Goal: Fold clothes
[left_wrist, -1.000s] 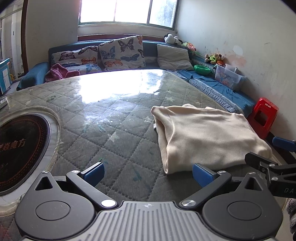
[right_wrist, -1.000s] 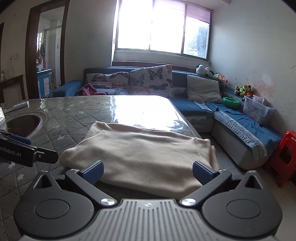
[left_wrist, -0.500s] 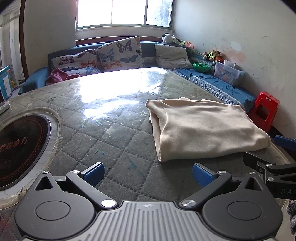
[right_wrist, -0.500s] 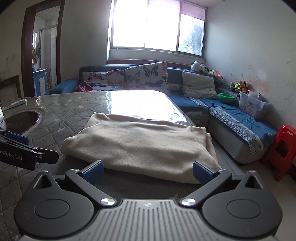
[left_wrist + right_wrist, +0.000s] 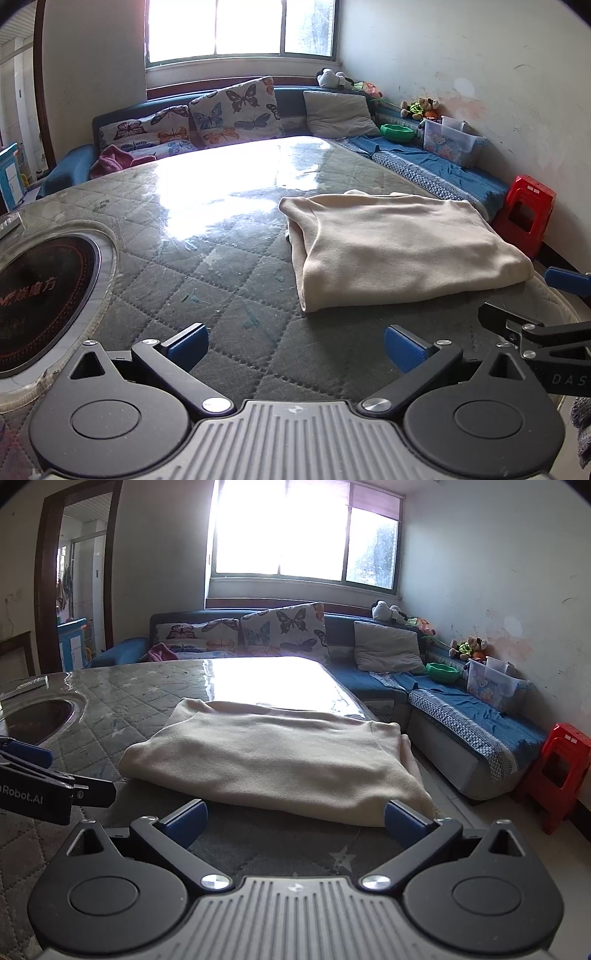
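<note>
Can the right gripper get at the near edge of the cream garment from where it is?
Probably yes: the right gripper is open, the garment edge lies just ahead on the table, with nothing between.

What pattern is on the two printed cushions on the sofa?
Butterflies, in orange, blue and dark tones on a pale ground, on the printed cushions. The left wrist view shows it best.

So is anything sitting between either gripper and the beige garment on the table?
Nothing visible. Only bare quilted table cover lies between the open left gripper and the beige garment; the open right gripper faces its near edge directly.
</note>
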Motion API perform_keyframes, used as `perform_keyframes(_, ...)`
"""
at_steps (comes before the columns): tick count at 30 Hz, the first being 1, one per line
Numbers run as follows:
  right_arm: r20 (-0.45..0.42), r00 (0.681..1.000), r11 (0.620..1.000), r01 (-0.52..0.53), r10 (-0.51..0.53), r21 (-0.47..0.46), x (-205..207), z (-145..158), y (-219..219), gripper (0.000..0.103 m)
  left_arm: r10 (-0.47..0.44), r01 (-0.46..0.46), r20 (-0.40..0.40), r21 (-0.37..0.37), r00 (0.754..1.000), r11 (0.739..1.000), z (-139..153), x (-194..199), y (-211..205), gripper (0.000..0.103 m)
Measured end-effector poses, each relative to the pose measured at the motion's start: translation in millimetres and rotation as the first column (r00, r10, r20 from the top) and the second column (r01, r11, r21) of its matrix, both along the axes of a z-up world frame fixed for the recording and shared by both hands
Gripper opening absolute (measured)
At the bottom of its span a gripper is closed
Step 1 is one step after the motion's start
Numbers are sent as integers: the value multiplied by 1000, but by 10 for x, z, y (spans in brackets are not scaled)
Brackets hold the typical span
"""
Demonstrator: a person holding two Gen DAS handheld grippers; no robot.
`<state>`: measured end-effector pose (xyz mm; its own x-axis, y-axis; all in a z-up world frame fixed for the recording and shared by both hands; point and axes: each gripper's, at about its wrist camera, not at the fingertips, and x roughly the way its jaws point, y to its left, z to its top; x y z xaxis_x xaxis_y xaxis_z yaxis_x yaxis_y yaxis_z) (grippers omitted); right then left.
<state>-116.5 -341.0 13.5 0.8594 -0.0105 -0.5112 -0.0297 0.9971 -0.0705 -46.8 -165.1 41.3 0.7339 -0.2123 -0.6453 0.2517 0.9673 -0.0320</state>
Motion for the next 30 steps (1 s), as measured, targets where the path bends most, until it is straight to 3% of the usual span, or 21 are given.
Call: perform_keyframes(30,-1,999,999,39,-39,26,-91,2,-12,103,-41,41,25,26,999,999,31,-201,-176,103)
